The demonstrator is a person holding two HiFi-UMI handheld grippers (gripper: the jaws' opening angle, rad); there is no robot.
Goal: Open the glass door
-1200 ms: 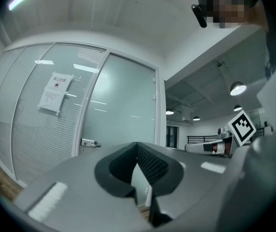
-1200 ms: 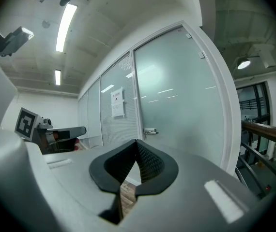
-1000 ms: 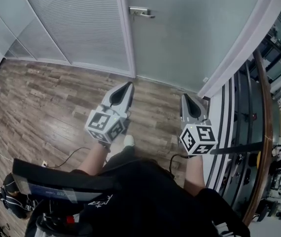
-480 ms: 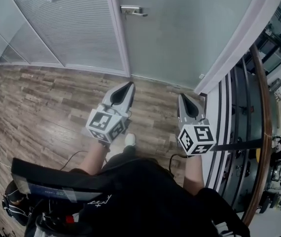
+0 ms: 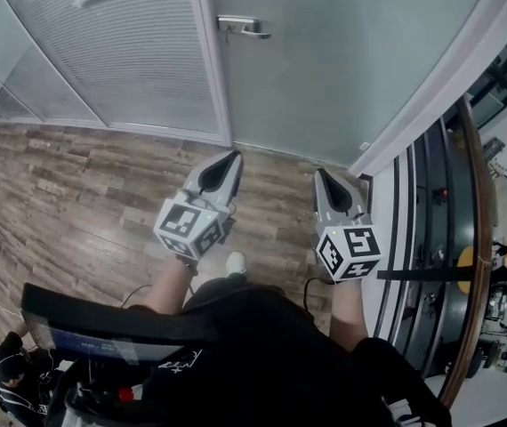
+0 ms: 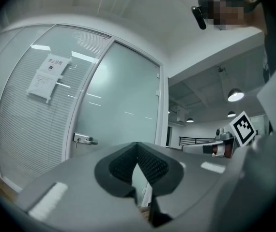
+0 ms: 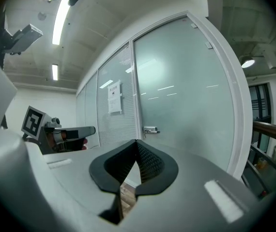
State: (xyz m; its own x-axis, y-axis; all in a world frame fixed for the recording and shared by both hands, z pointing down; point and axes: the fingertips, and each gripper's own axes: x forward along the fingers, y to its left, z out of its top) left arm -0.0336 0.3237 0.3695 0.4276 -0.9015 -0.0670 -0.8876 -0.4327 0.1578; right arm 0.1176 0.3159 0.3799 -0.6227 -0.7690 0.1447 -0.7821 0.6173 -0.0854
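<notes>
Wooden floor [image 5: 76, 176], head view: glass door [image 5: 351, 69] shut, handle [image 5: 240, 28] at its left edge. Left gripper view: left gripper [image 6: 137, 146] clenched, empty, right of handle. Right gripper view: right gripper [image 7: 137, 144] clenched, empty, below handle, well apart. Best practice: approach handle level, part jaws before reaching lever.

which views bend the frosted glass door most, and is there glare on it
Left gripper view: strong fisheye bowing of the frosted glass door, with streaks of reflected light on it. Right gripper view: same bowing, dark corners, bright ceiling strip light. Head view: milder curve, silver lever handle sharp.
</notes>
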